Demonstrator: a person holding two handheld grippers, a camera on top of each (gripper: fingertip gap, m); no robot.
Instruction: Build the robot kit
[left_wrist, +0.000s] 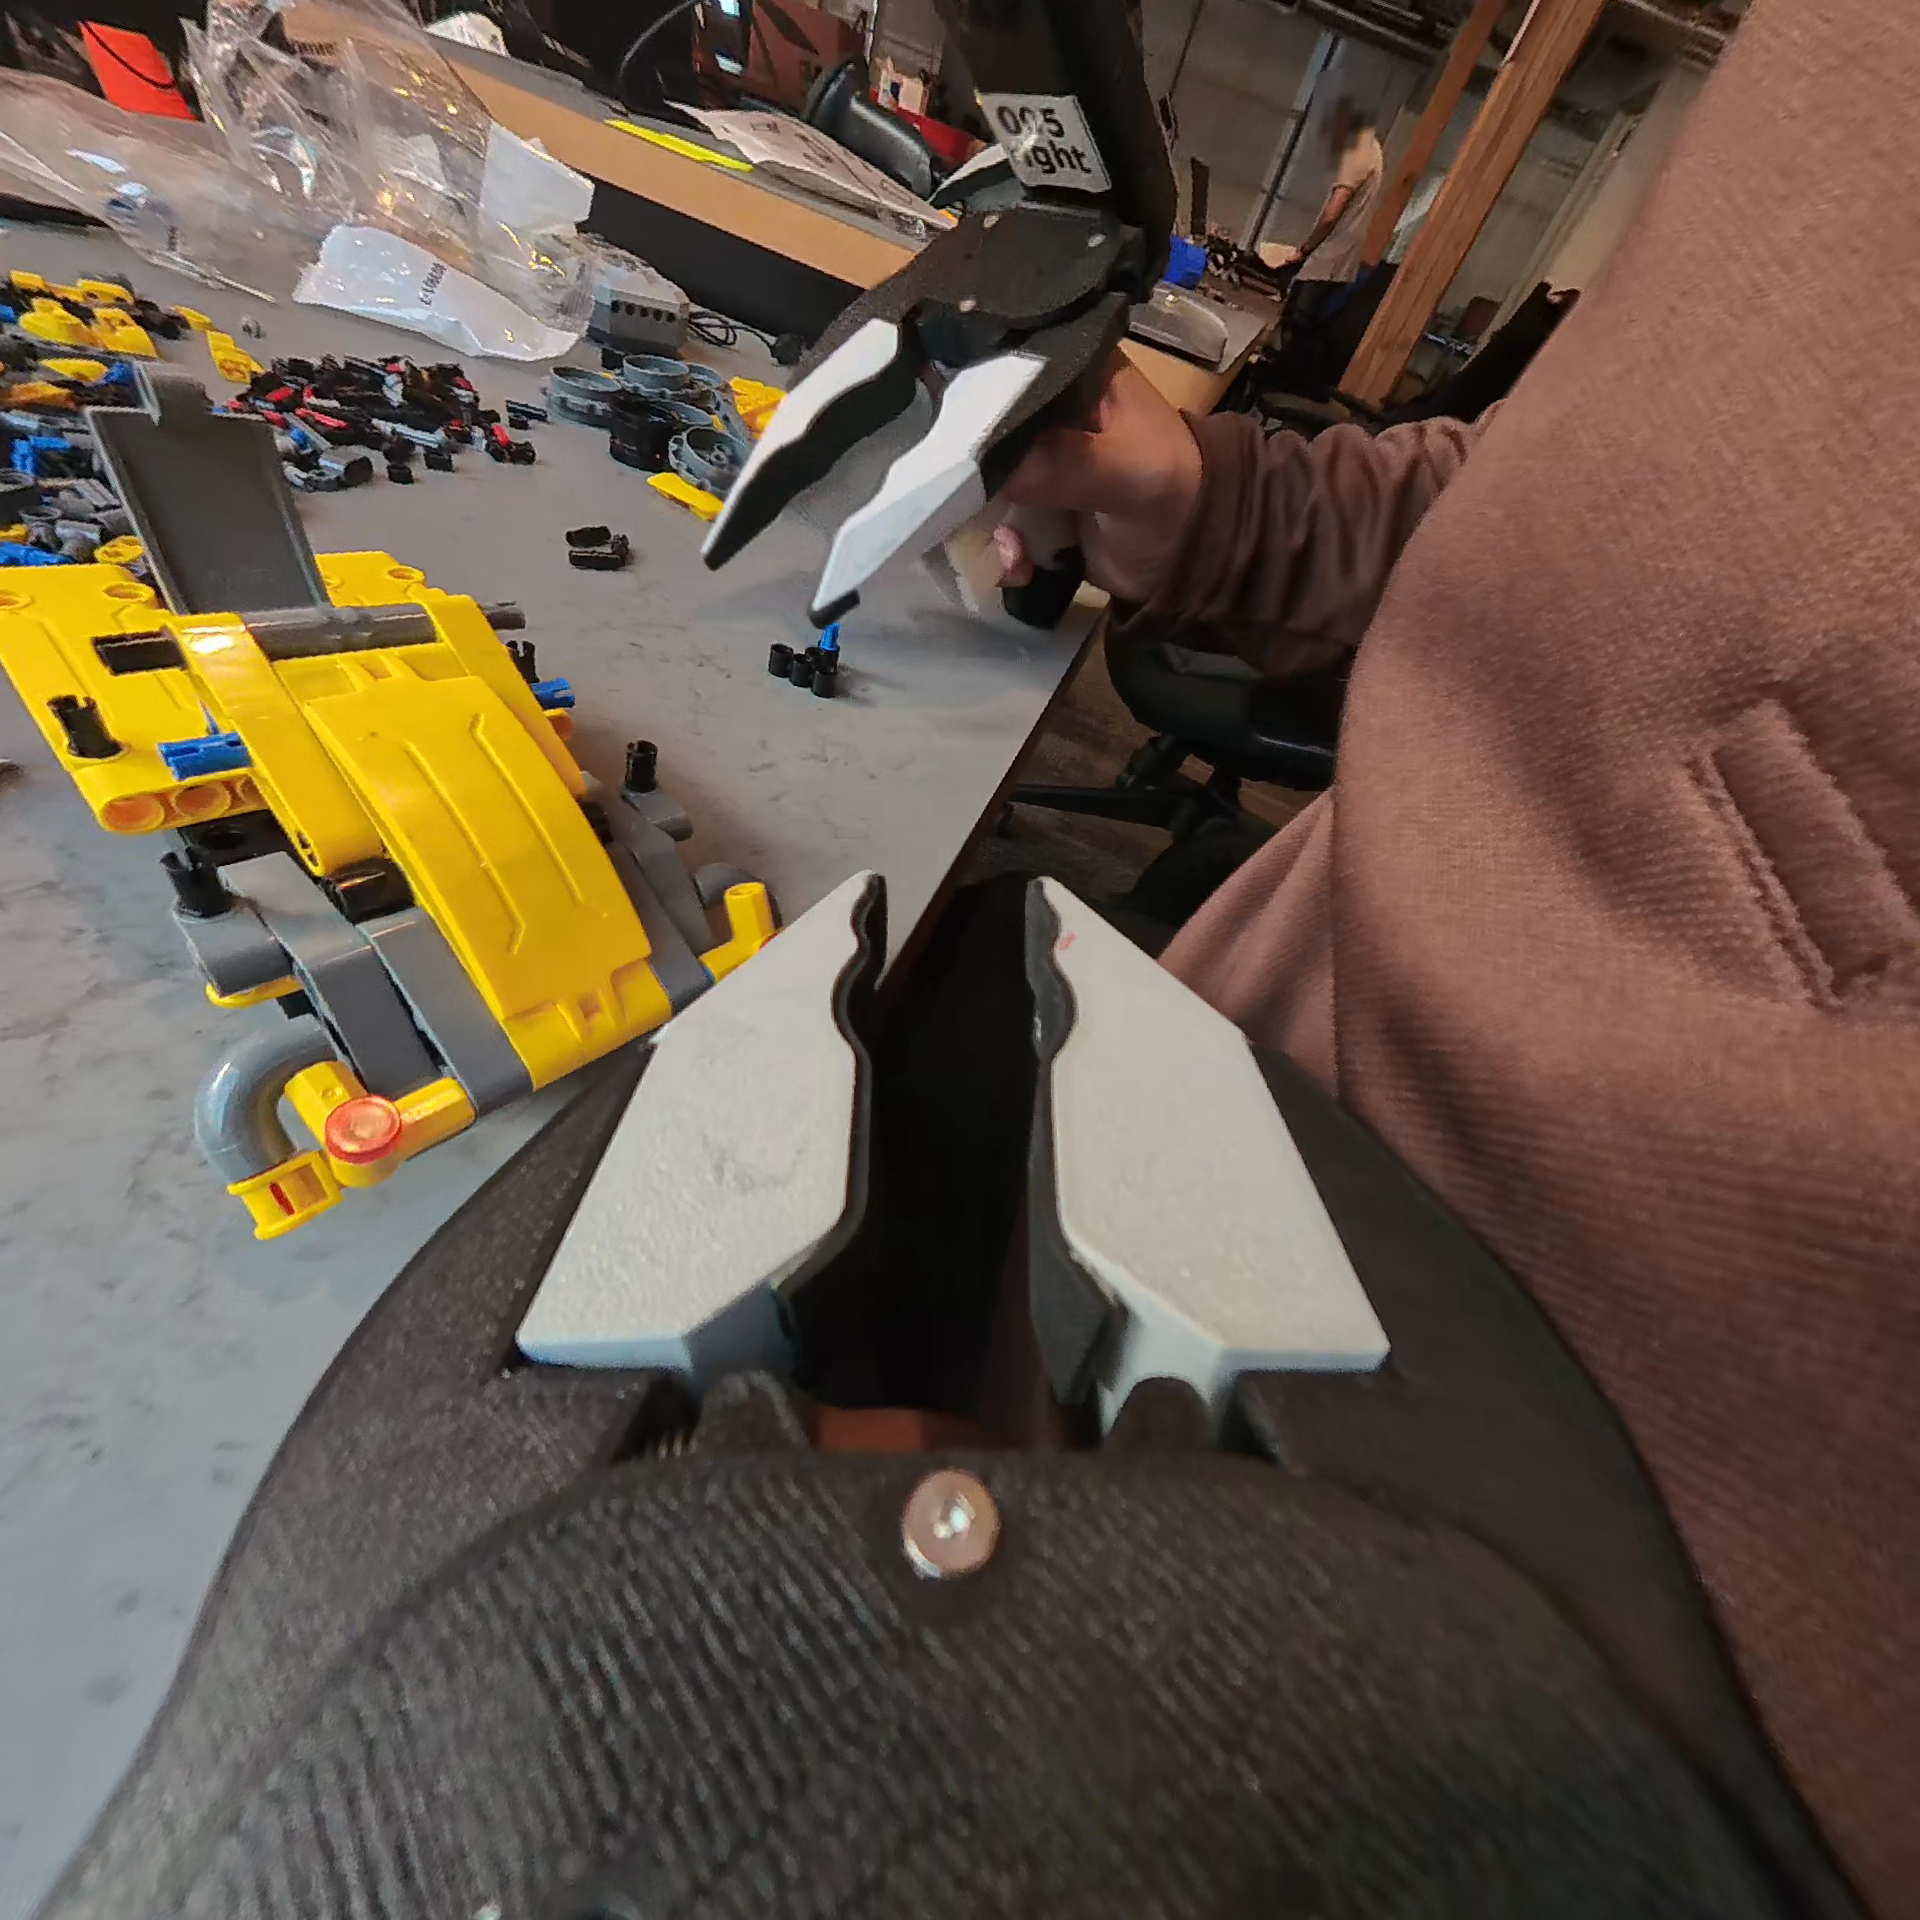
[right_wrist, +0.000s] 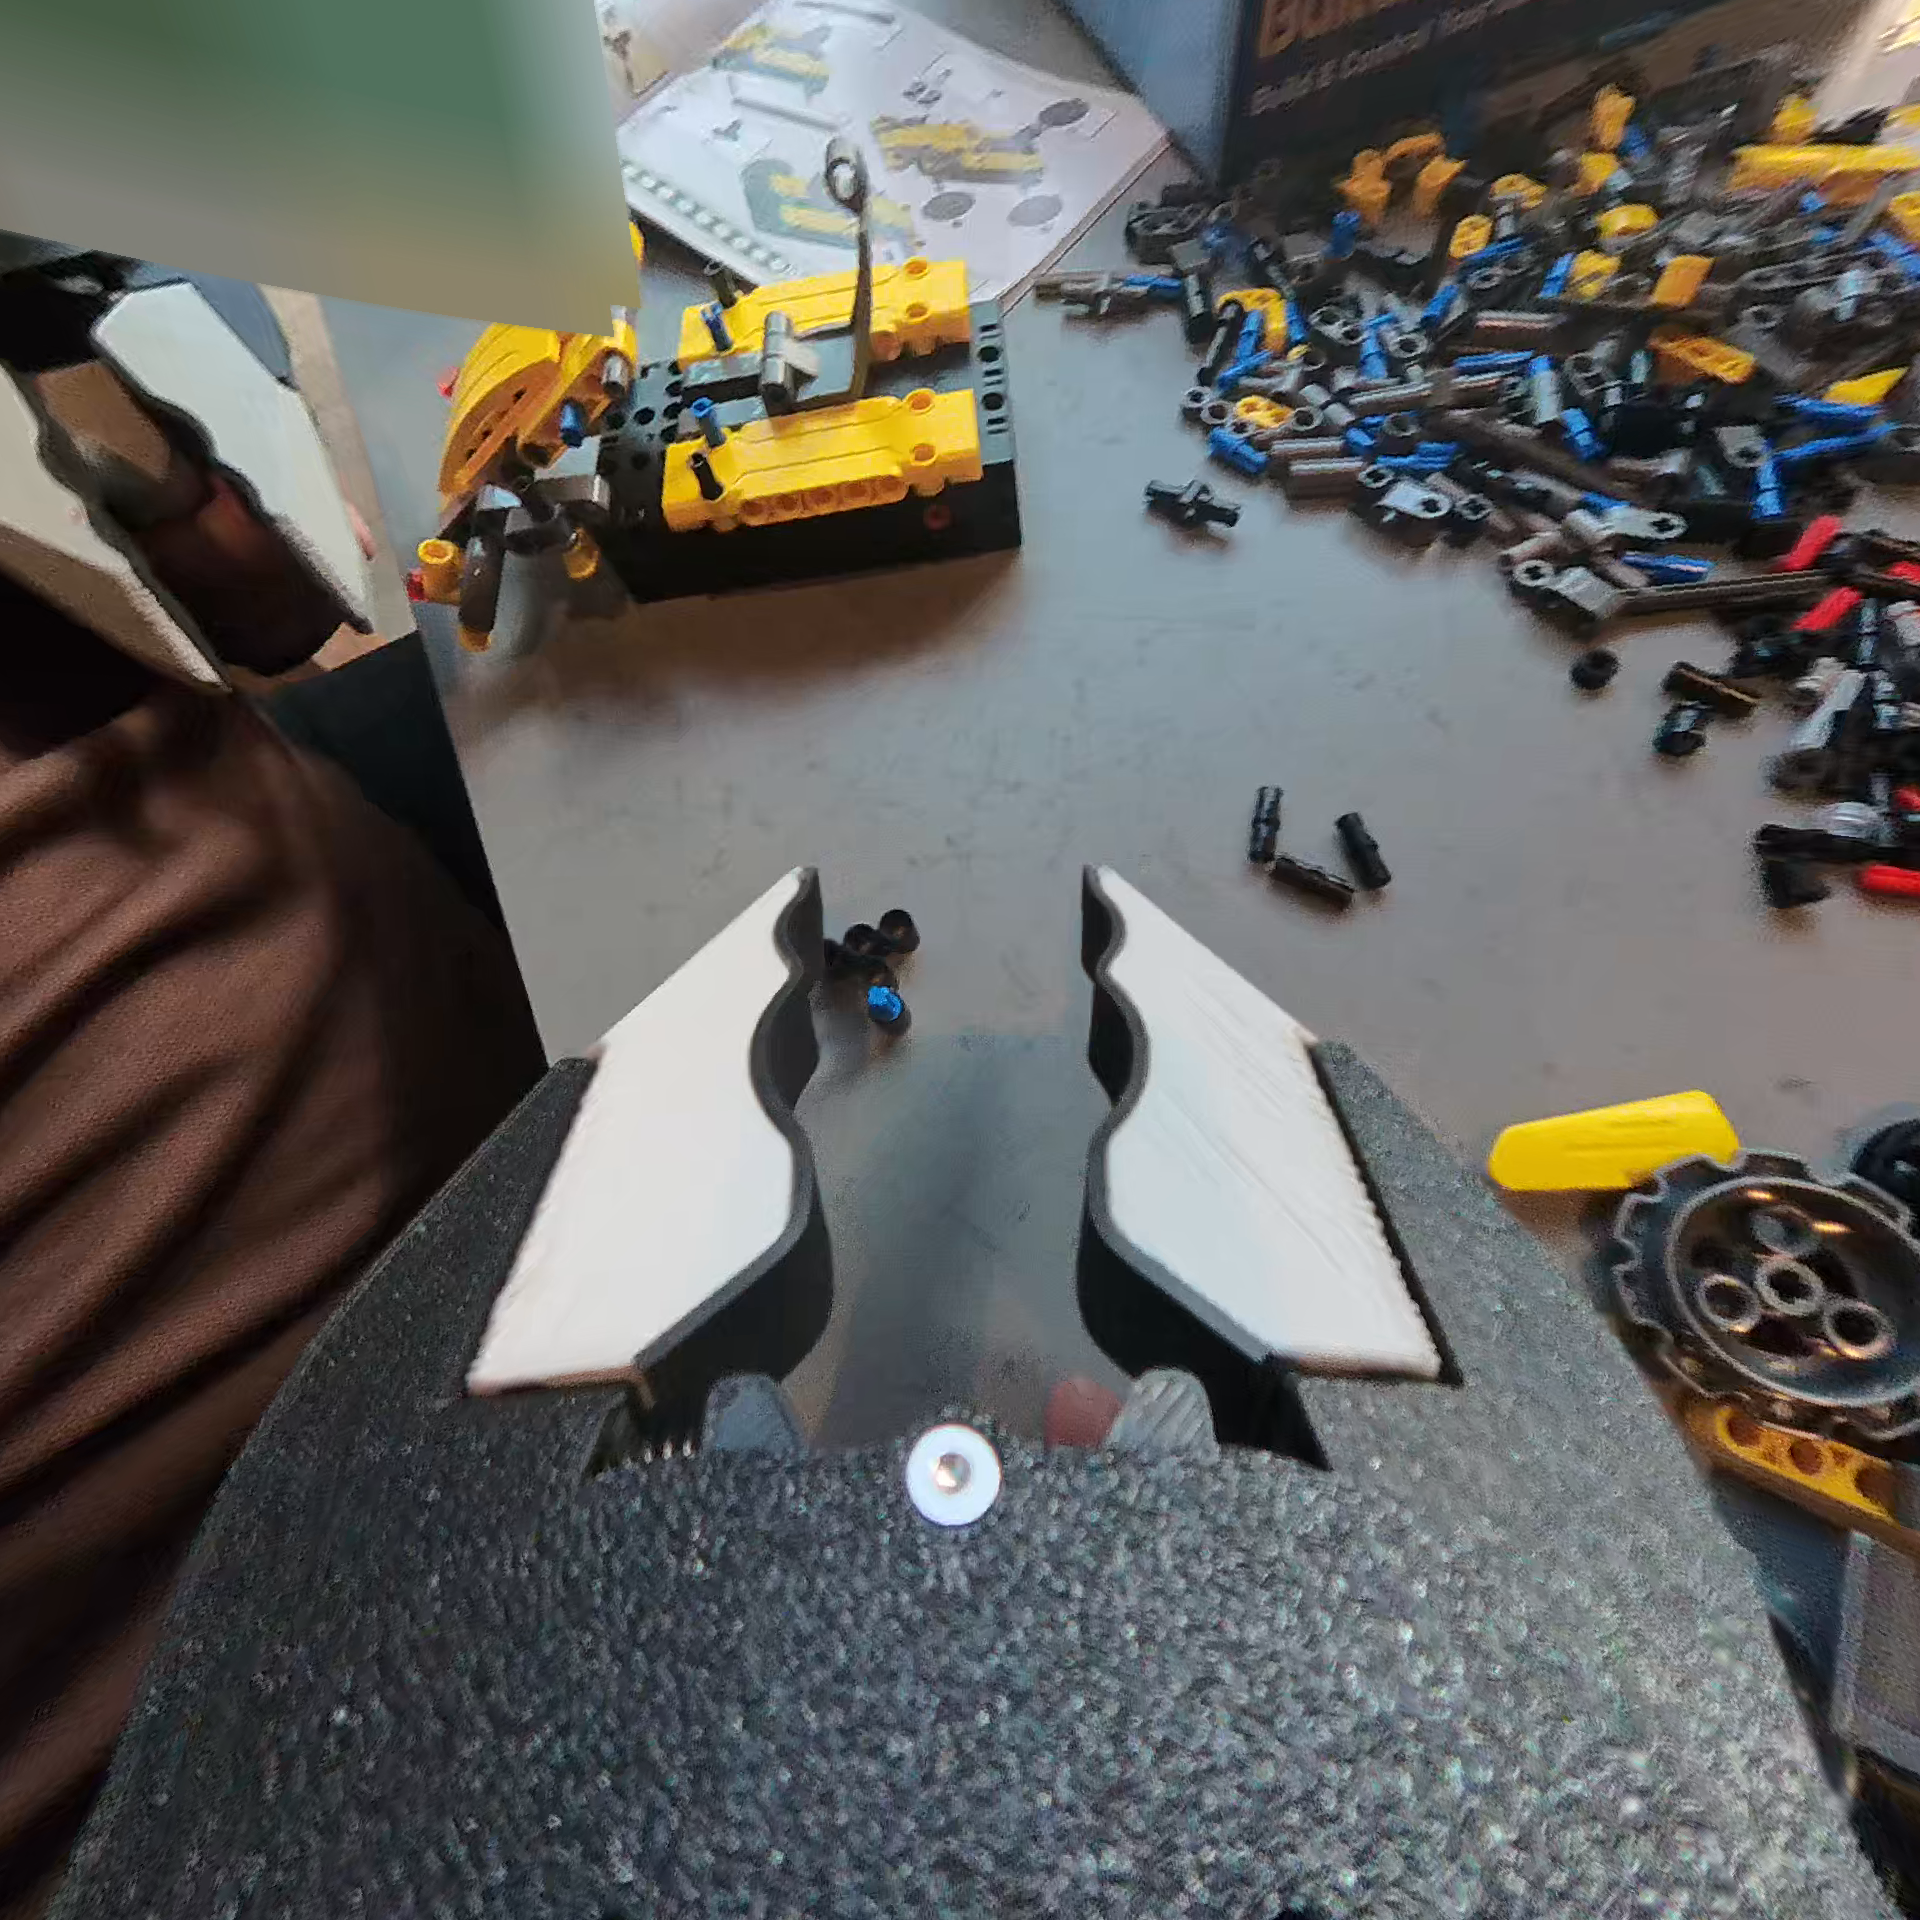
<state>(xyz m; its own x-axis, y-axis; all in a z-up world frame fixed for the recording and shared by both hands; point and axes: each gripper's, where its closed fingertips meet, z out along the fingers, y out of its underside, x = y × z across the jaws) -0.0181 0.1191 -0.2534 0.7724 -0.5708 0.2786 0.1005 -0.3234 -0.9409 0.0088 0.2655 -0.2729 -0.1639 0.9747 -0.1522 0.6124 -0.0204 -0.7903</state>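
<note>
Both of my tongs are empty: my left gripper (left_wrist: 951, 904) stands narrowly parted at the edge of the grey table (left_wrist: 727, 748), and my right gripper (right_wrist: 948, 883) is spread wide just above a small cluster of black and blue plastic pins (right_wrist: 871, 961). Beside the left one lies the half-built yellow and grey brick vehicle (left_wrist: 416, 831), with a big heap of loose brick parts (right_wrist: 1558, 364) unused beyond it.

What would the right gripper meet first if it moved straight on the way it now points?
Probably the small cluster of black pins with one blue pin, lying on the table just ahead of the open right gripper, nearer one finger. Depth is hard to judge.
</note>
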